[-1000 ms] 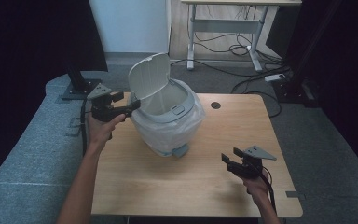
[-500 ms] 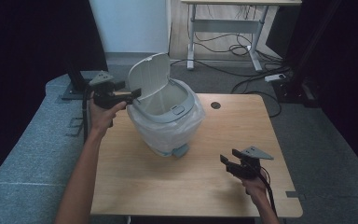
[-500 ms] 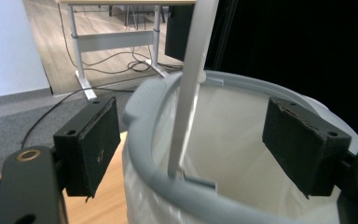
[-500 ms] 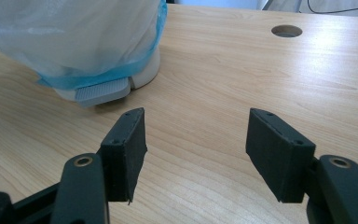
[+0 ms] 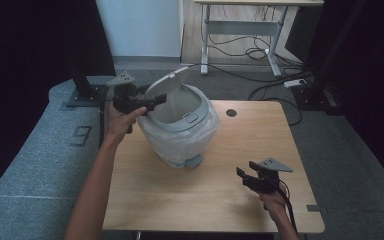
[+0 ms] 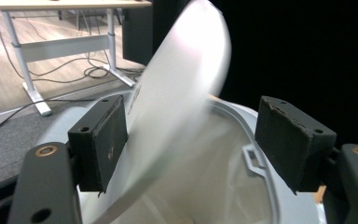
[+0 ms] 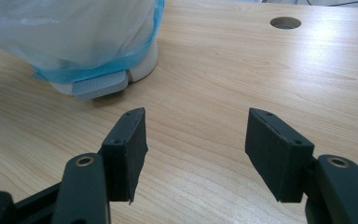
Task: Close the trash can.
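The left tool point(image 5: 152, 101) is held up at the far left side of the bin point(image 5: 180, 127), its jaws apart with the raised lid point(image 5: 167, 86) between them. In the left tool view point(image 6: 189, 140) the lid point(image 6: 177, 93) is a blurred pale sheet that lies against the left pad and stands clear of the right one, so the pads do not clamp it; the jaws have just been closing a little. The right tool point(image 5: 245, 176) is low over the near right part of the desk point(image 5: 180, 200), jaws apart with nothing between them, well apart from the bin.

The bin stands near the middle of the desk, lined with a pale bag point(image 5: 180, 145) whose skirt hangs over its outside wall. The lid is tilted up on its far left edge. The left tool view looks down into the lined inside point(image 6: 205, 182), which looks empty as far as it shows, and brings out the grey rim with a small latch point(image 6: 251, 156).

The right tool view point(image 7: 193, 140) shows what the others hide: the foot pedal point(image 7: 98, 86) at the bin's base, the blue edge of the bag point(image 7: 116, 60) above it, and the round hole point(image 7: 285, 22) in the desk beyond.
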A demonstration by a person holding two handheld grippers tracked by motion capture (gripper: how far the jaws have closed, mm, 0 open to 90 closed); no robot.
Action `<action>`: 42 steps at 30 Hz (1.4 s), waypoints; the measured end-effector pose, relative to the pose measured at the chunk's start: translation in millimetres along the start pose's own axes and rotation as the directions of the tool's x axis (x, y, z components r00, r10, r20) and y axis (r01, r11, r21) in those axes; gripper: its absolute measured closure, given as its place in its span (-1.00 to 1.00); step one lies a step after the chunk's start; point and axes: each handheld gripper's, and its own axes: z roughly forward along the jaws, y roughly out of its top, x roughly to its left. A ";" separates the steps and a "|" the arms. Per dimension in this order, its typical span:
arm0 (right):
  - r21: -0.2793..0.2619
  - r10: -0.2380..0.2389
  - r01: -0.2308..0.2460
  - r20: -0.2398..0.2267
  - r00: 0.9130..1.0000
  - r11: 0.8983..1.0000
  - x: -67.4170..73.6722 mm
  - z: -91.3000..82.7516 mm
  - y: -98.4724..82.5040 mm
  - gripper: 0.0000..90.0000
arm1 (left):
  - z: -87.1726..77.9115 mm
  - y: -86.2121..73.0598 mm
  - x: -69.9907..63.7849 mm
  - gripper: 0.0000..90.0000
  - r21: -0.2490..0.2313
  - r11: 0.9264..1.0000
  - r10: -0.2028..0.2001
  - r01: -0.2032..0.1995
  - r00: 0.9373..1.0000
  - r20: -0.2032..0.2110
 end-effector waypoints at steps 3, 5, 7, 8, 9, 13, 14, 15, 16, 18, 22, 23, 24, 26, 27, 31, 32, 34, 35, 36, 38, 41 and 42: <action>0.000 -0.004 0.004 -0.003 1.000 1.000 1.7 0.0 0.4 -0.14 | 4.1 -7.3 -8.8 -0.45 0.021 1.000 -0.005 0.005 1.000 0.019; 0.003 -0.004 0.004 -0.005 1.000 1.000 2.5 0.5 0.2 -0.14 | 6.3 -12.4 -12.9 -0.46 0.032 0.999 -0.012 0.011 1.000 0.024; 0.005 -0.007 0.007 -0.005 1.000 1.000 3.1 1.4 -0.3 -0.15 | 8.8 -17.0 -16.2 -0.49 0.038 0.999 -0.022 0.021 0.999 0.026; 0.009 -0.007 0.007 -0.007 1.000 1.000 3.6 1.8 -0.7 -0.15 | 9.7 -18.5 -17.2 -0.51 0.039 0.999 -0.025 0.024 0.999 0.025; 0.010 -0.007 0.007 -0.008 1.000 1.000 3.8 2.1 -0.9 -0.15 | 10.7 -19.4 -17.8 -0.51 0.041 0.999 -0.027 0.026 0.999 0.024; 0.013 -0.007 0.007 -0.010 1.000 1.000 4.7 2.7 -1.4 -0.15 | 18.7 -23.4 -20.4 -0.54 0.064 0.997 -0.037 0.037 0.999 0.009; 0.014 -0.008 0.008 -0.010 1.000 1.000 4.7 2.7 -1.5 -0.15 | 22.1 -24.4 -21.5 -0.54 0.074 0.997 -0.033 0.034 0.999 -0.006; 0.015 -0.007 0.007 -0.010 1.000 1.000 4.5 2.9 -1.6 -0.15 | 24.8 -25.2 -22.5 -0.54 0.080 0.996 -0.032 0.034 0.999 -0.019; 0.015 -0.006 0.006 -0.010 1.000 1.000 4.4 3.0 -1.8 -0.15 | 26.7 -25.6 -23.1 -0.54 0.083 0.996 -0.032 0.034 0.999 -0.027; 0.019 -0.005 0.005 -0.010 1.000 1.000 4.2 3.3 -2.2 -0.15 | 30.5 -26.0 -25.3 -0.54 0.074 0.997 -0.030 0.034 0.998 -0.056; 0.027 -0.003 0.003 -0.008 1.000 1.000 3.9 4.6 -3.5 -0.15 | 38.6 -26.6 -32.1 -0.50 0.065 0.998 -0.003 0.012 0.990 -0.138; 0.028 -0.004 0.004 -0.009 1.000 1.000 3.9 4.9 -3.7 -0.15 | 40.8 -26.6 -35.0 -0.49 0.073 0.997 0.022 -0.010 0.986 -0.166; 0.030 -0.005 0.005 -0.009 1.000 1.000 4.0 5.1 -3.8 -0.15 | 43.0 -26.8 -38.0 -0.49 0.081 0.996 0.044 -0.028 0.981 -0.191; 0.030 -0.005 0.005 -0.010 1.000 1.000 4.4 5.4 -3.9 -0.15 | 45.2 -26.7 -41.0 -0.50 0.077 0.997 0.038 -0.022 0.978 -0.207; 0.030 -0.006 0.006 -0.010 1.000 1.000 4.7 5.3 -3.9 -0.15 | 45.8 -26.7 -41.8 -0.49 0.078 0.997 0.038 -0.022 0.976 -0.213; 0.029 -0.005 0.006 -0.012 1.000 1.000 5.7 4.6 -3.5 -0.15 | 46.0 -25.4 -44.0 -0.47 0.089 0.996 0.040 -0.021 0.973 -0.225; 0.028 -0.005 0.005 -0.011 1.000 1.000 6.0 4.6 -3.5 -0.15 | 46.1 -24.8 -45.3 -0.46 0.095 0.995 0.041 -0.020 0.972 -0.232; 0.029 -0.006 0.007 -0.011 1.000 1.000 6.5 4.7 -3.5 -0.15 | 46.4 -23.6 -47.6 -0.44 0.106 0.994 0.045 -0.019 0.968 -0.246; 0.029 -0.007 0.007 -0.012 1.000 1.000 6.6 4.8 -3.5 -0.15 | 46.8 -23.3 -48.5 -0.44 0.109 0.994 0.045 -0.018 0.967 -0.252; 0.030 -0.007 0.007 -0.012 1.000 1.000 6.9 4.9 -3.6 -0.15 | 46.9 -23.2 -49.2 -0.44 0.111 0.994 0.046 -0.018 0.966 -0.256; 0.032 -0.008 0.008 -0.014 1.000 0.999 7.3 5.0 -3.9 -0.15 | 47.1 -22.8 -51.1 -0.44 0.116 0.993 0.051 -0.020 0.962 -0.267; 0.033 -0.009 0.009 -0.015 1.000 0.999 7.7 5.4 -4.0 -0.15 | 47.4 -21.9 -53.2 -0.44 0.123 0.992 0.059 -0.025 0.958 -0.280; 0.034 -0.009 0.009 -0.016 1.000 0.999 7.9 5.6 -4.1 -0.15 | 47.5 -21.6 -53.4 -0.43 0.126 0.992 0.058 -0.023 0.958 -0.282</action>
